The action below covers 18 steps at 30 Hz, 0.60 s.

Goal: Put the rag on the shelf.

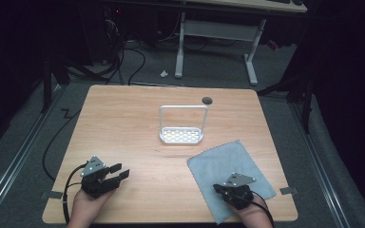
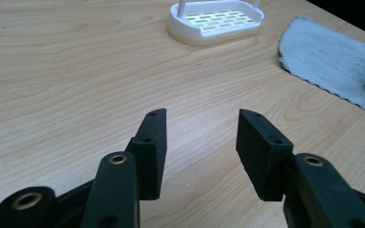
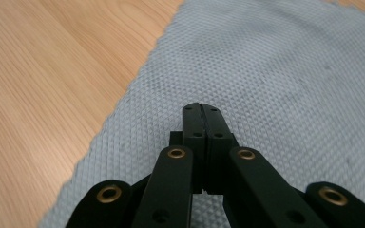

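Note:
A grey-blue cloth (image 1: 228,161) (image 2: 332,57) (image 3: 275,71) lies flat on the near right part of the wooden table (image 1: 123,118). My right gripper (image 1: 224,189) (image 3: 202,108) sits over the cloth's near end with its jaws shut together and nothing visible between them. At the near left, my left gripper (image 1: 121,172) (image 2: 202,116) hovers low over bare wood, open and empty, pointing toward the table's middle. A white slotted tray with a tall wire handle (image 1: 182,136) (image 2: 216,21) stands at the centre of the table, just beyond the cloth.
A dark round hole (image 1: 207,100) marks the tabletop behind the tray. Beyond the far edge are a white desk frame (image 1: 216,31) and cables on the floor. Bare wood lies between the two grippers.

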### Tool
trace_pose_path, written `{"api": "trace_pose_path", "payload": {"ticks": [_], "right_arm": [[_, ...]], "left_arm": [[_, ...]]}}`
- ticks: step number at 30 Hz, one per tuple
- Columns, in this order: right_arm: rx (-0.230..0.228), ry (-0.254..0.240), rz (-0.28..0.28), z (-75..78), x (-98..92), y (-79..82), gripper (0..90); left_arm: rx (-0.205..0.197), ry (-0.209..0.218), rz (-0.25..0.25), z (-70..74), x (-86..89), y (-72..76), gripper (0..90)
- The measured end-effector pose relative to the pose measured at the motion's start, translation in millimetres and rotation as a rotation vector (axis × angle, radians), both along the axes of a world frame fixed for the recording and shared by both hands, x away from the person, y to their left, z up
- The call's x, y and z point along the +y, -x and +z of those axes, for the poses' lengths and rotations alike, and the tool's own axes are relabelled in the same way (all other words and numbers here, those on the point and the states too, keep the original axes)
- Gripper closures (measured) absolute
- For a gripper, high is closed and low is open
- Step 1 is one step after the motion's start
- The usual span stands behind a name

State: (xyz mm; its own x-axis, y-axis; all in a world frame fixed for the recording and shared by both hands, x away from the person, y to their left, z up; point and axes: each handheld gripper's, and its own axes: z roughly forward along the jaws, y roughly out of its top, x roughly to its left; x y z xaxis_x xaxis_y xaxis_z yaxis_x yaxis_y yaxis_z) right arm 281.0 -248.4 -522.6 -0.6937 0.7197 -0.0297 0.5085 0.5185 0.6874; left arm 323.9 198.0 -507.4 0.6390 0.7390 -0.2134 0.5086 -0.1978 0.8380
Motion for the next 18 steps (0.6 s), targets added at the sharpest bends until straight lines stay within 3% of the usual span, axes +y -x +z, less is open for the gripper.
{"api": "trace_pose_path", "payload": {"ticks": [4,6,9,13,14,16,17,18], "right_arm": [[-0.001,-0.003,0.045,-0.6,20.0,-7.4,90.0],[-0.036,0.031,0.079,0.5,29.0,-10.3,90.0],[-0.047,0.013,0.052,4.6,19.9,-11.1,90.0],[-0.09,-0.012,-0.099,12.2,-24.0,-13.6,90.0],[-0.109,0.009,-0.189,12.8,-49.8,-13.6,90.0],[-0.108,0.012,-0.279,11.8,-74.4,-13.3,90.0],[-0.108,0.012,-0.279,11.8,-74.4,-13.3,90.0],[-0.099,0.008,-0.315,10.4,-85.0,-13.3,90.0]], "left_arm": [[-0.018,-0.02,-0.003,-1.2,1.3,5.4,52.2],[-0.03,-0.03,-0.002,-0.5,2.6,8.8,52.2],[-0.038,-0.028,0.01,0.5,5.4,11.7,52.7],[-0.034,-0.018,0.025,-0.1,6.6,9.5,52.7],[-0.029,-0.018,0.021,-1.0,4.8,8.1,52.4],[-0.029,-0.019,0.016,-1.3,3.5,7.6,52.3],[-0.028,-0.021,0.011,-1.3,1.8,7.1,52.3],[-0.026,-0.022,0.005,-1.2,0.1,6.4,52.1]]}}
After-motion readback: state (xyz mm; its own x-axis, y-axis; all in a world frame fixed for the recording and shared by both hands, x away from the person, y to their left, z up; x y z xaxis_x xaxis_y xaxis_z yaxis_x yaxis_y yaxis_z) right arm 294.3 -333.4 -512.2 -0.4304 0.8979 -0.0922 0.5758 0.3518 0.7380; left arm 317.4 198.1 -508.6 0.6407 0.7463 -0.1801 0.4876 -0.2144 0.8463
